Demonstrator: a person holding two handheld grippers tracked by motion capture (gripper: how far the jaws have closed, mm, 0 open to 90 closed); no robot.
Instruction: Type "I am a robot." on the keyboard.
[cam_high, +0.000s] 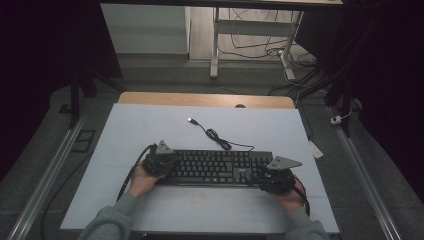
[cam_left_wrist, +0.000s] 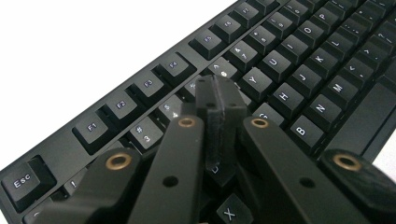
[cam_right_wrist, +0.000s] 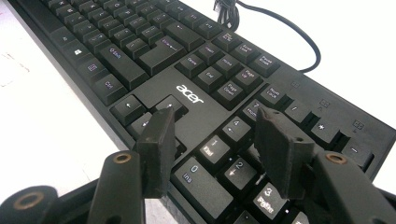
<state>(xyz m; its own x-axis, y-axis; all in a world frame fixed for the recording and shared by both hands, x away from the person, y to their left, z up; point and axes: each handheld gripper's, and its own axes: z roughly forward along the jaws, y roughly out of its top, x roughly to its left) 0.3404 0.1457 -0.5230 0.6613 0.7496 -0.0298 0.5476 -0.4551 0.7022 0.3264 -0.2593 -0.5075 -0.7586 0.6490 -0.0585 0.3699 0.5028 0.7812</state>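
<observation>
Resting on one keyboard (cam_high: 215, 167) — two claws, left claw (cam_left_wrist: 219, 100) closed, right claw (cam_right_wrist: 212, 128) parted

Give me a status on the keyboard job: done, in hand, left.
Done: the keyboard lies flat on the white mat, its cable trailing loose behind with the plug free. In hand: the left claw hangs shut above the number-row keys, and the right claw stands open over the number pad. Left: neither claw grips anything, so any lift, move or plugging in is not yet done.
</observation>
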